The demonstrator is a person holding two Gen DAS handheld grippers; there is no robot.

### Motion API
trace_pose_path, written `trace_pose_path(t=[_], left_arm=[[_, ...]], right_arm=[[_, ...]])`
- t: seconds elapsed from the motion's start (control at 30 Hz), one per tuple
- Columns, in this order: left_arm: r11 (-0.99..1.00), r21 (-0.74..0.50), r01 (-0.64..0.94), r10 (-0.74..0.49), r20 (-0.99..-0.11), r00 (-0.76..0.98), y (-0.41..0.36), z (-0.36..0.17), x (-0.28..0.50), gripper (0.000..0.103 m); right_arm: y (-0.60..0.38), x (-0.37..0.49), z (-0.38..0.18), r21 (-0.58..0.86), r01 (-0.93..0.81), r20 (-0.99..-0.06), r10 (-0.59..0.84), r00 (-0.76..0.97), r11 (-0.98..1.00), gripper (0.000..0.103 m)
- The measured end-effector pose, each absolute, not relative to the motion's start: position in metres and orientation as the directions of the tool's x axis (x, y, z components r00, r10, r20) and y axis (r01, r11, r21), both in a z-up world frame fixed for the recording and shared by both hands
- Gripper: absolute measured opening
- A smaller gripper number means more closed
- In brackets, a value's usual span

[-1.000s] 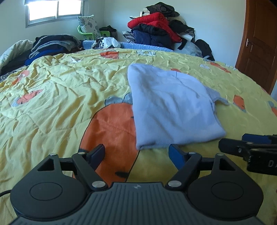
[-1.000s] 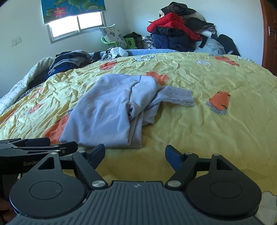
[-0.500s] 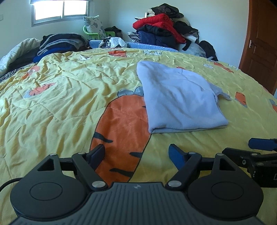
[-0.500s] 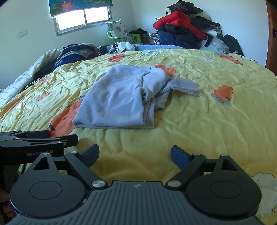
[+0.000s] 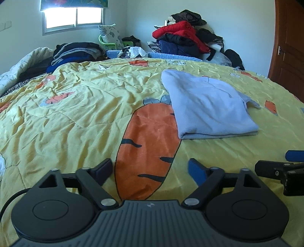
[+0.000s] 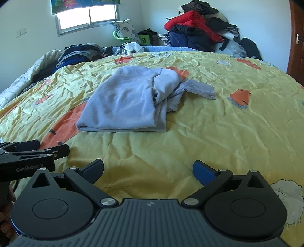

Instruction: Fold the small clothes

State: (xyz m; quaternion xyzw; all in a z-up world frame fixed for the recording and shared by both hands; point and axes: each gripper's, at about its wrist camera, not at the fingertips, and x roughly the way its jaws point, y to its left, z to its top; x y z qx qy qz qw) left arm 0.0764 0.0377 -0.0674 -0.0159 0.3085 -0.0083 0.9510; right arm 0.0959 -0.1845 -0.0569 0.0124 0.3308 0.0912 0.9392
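A light blue-grey garment [image 5: 207,106] lies folded over on the yellow bedspread [image 5: 76,114]; in the right wrist view the garment [image 6: 129,100] shows a bunched right side and a sleeve trailing right. My left gripper [image 5: 150,170] is open and empty, well short of the garment's near edge, over an orange carrot print [image 5: 148,148]. My right gripper [image 6: 148,170] is open and empty, also well back from the garment. Each gripper shows at the edge of the other's view.
A tall pile of red, navy and black clothes [image 5: 184,41] stands at the far side of the bed. Folded dark clothes [image 5: 76,53] lie at the far left. A brown door [image 5: 290,49] is at the right, a window [image 5: 74,17] behind.
Both grippers have pulled back toward the near edge of the bed and risen, so the garment sits farther away. Both stay open and empty. The garment has not moved.
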Motion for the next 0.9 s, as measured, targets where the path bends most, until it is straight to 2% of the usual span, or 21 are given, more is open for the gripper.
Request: trace_pose_path(t=[0.03,0.07,0.33,0.9], left_arm=[[0.999,-0.034,0.012,-0.030,-0.592,0.806,0.0370,-0.0679,0.0767,0.101],[0.999,-0.031,0.015,-0.031,-0.594,0.804,0.0360,-0.0684,0.0764,0.102],[1.000,0.011,0.007,0.001,-0.597,0.802,0.0287,-0.0700,0.0749,0.103],[1.000,-0.005,-0.006,0.001,-0.602,0.799,0.0298,-0.0707,0.0747,0.103]], right_arm=[[-0.1850,0.0963,-0.0577,0.081,-0.157,-0.621,0.173,0.764,0.984,0.102],[-0.1857,0.0966,-0.0584,0.080,-0.151,-0.622,0.168,0.765,0.985,0.102],[-0.1852,0.0963,-0.0622,0.074,-0.127,-0.617,0.146,0.773,0.989,0.102],[-0.1843,0.0940,-0.0651,0.052,-0.113,-0.613,0.121,0.781,0.992,0.103]])
